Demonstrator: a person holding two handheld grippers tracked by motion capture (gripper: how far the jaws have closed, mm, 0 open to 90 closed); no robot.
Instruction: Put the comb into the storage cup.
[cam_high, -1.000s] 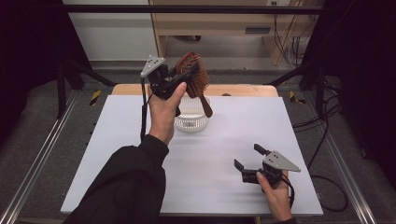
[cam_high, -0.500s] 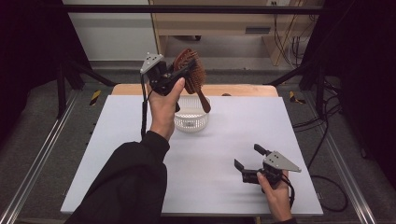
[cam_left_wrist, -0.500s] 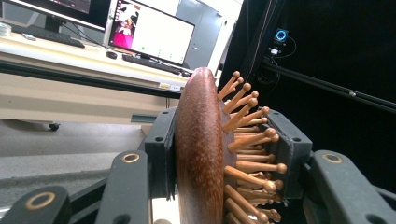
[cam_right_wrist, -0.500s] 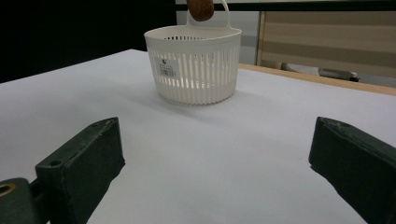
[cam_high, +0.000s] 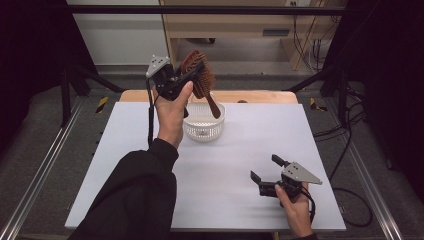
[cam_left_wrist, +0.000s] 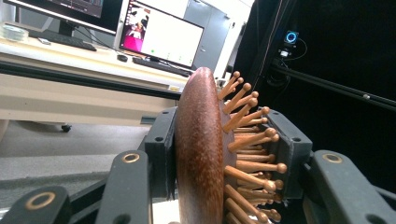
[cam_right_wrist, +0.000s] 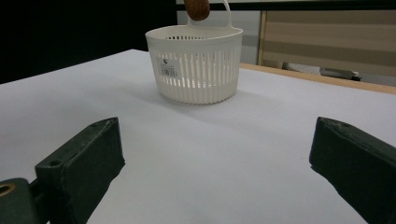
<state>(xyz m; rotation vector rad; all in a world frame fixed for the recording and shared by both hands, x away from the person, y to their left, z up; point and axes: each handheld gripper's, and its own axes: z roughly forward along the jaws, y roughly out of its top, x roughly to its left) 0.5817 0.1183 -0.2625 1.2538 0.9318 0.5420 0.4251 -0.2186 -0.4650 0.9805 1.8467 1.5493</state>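
We've got the left gripper (cam_high: 192, 75) clamped on the wooden hairbrush (cam_high: 200, 80), held above the white basket (cam_high: 203, 127) near the table's (cam_high: 150, 150) far edge, while our right gripper (cam_high: 268, 169) rests open near the front right corner.

We see the left claw (cam_high: 192, 75) carry the wooden hairbrush (cam_high: 199, 75) slightly up and leftward over the last second (a small drift), so its handle tip now hangs over the white basket (cam_high: 202, 131) rather than beside its right rim.
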